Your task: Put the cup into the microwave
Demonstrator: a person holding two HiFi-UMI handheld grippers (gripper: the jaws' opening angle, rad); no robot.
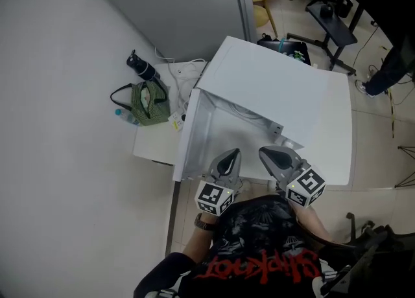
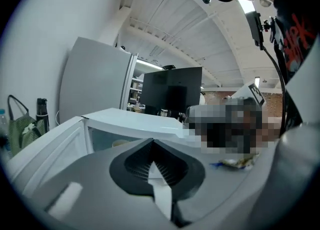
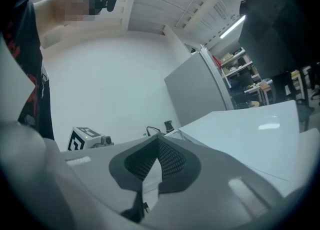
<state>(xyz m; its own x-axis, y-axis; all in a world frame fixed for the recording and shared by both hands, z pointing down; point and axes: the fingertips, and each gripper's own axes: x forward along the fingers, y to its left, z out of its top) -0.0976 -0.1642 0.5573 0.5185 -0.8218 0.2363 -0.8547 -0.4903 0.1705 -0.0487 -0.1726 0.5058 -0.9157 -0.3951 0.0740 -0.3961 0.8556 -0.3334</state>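
The white microwave (image 1: 292, 89) stands with its door (image 1: 190, 136) swung open to the left. Both grippers hang just in front of its opening. My left gripper (image 1: 228, 156) is shut with nothing between its jaws. My right gripper (image 1: 269, 154), beside it, is shut and empty too. In the left gripper view, the left gripper (image 2: 152, 146) points at the cavity, where a pale rounded thing (image 2: 120, 143) shows low down; I cannot tell whether it is the cup. The right gripper (image 3: 159, 141) points across the microwave's top (image 3: 250, 134).
Left of the microwave, a low white table (image 1: 154, 146) carries a green bag (image 1: 148, 102), a black bottle (image 1: 142, 67) and a clear bottle (image 1: 126, 116). A grey fridge (image 1: 181, 5) stands behind. A black bench (image 1: 331, 21) and a person's legs (image 1: 389, 70) are at the back right.
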